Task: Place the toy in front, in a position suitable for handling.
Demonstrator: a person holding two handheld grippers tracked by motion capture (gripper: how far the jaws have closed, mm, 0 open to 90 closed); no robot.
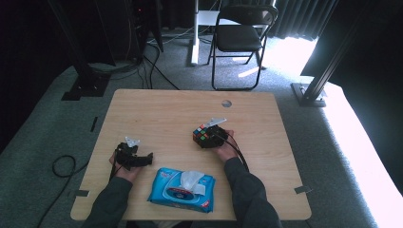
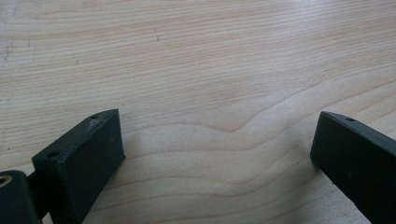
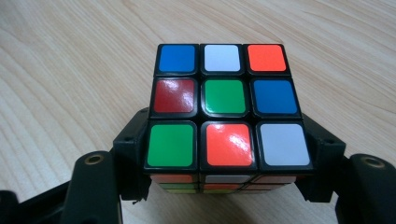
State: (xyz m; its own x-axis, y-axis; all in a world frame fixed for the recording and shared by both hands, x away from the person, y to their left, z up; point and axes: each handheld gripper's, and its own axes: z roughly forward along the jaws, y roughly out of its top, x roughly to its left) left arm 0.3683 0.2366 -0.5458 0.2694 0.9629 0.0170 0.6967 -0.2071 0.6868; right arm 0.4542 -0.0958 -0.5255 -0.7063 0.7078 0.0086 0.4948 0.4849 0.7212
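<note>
the puzzle cube (image 3: 226,114) sits on the wooden table (image 1: 161,114), a bit to the 3 o'clock side of the middle in the high view. the right gripper (image 3: 226,163) is around it. in the right gripper view the cube's near end is between the two black jaws: one finger (image 3: 133,149) hugs its 9 o'clock side and the other hugs its 3 o'clock side. both look snug against the cube's sides, so the cube is held. the far end of the cube sticks out toward 12 o'clock, past the fingertips. its top has blue, white, orange, red and green squares.

the left gripper (image 2: 217,140) is at the 9 o'clock side of the table. its jaws stand wide apart with bare wood between them.

a blue pack of wet wipes (image 1: 182,190) lies at 6 o'clock, between the two arms.
</note>
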